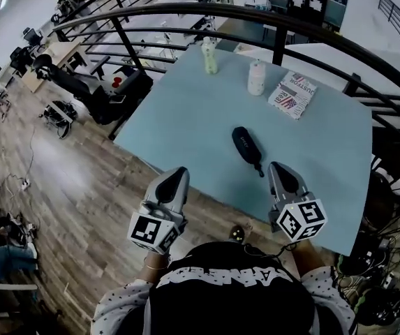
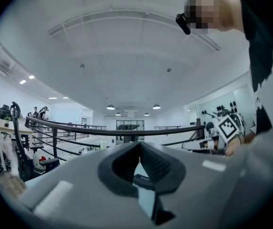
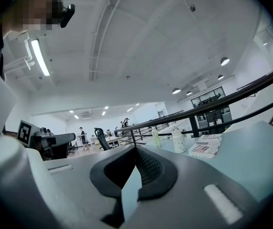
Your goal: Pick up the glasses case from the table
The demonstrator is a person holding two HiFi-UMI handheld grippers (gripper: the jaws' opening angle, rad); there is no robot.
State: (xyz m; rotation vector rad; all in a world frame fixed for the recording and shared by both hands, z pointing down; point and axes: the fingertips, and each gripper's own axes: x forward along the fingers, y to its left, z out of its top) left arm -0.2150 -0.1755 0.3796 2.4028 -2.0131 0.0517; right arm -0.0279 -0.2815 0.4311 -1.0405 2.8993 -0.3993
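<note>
- Left gripper [image 1: 180, 173] and right gripper [image 1: 278, 167] are both pressed together, empty.
- Glasses case [image 1: 246, 145] lies on the table [image 1: 186, 117], at eleven o'clock from my right gripper.
- I should spread those jaws first, then straddle its narrow width.

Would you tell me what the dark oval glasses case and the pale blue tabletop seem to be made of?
The dark oval glasses case looks like a hard shell in black fabric or leatherette: matte, faint sheen; I cannot tell which. The pale blue tabletop looks like smooth laminate or painted board: flat, even colour, no grain.
</note>
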